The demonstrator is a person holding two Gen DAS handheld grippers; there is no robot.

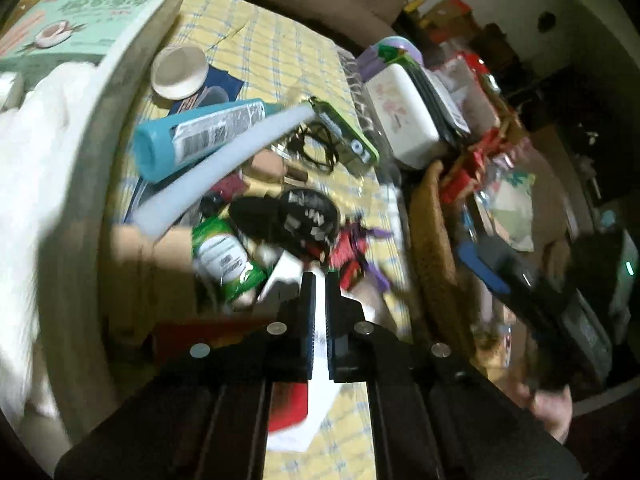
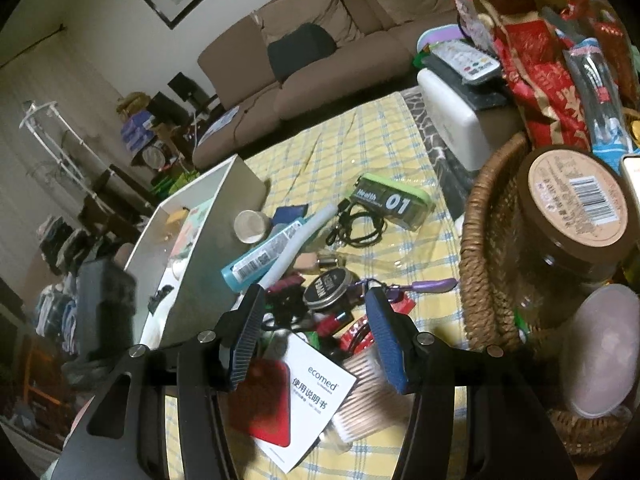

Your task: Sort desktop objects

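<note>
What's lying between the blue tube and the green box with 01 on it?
In the right wrist view, a pale foam stick and a tangled black cord lie between the blue tube and green box.

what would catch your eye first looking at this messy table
Probably the bright blue tube lying slantwise beside the white bin, in the middle of a clutter on the yellow checked cloth. Next, the wicker basket at the right holding a big brown-lidded jar. Nearest the camera, the right claw gapes over a white ecomed booklet.

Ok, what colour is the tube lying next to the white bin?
Light blue, with a white barcode label. The tube shows best in the left wrist view.
</note>
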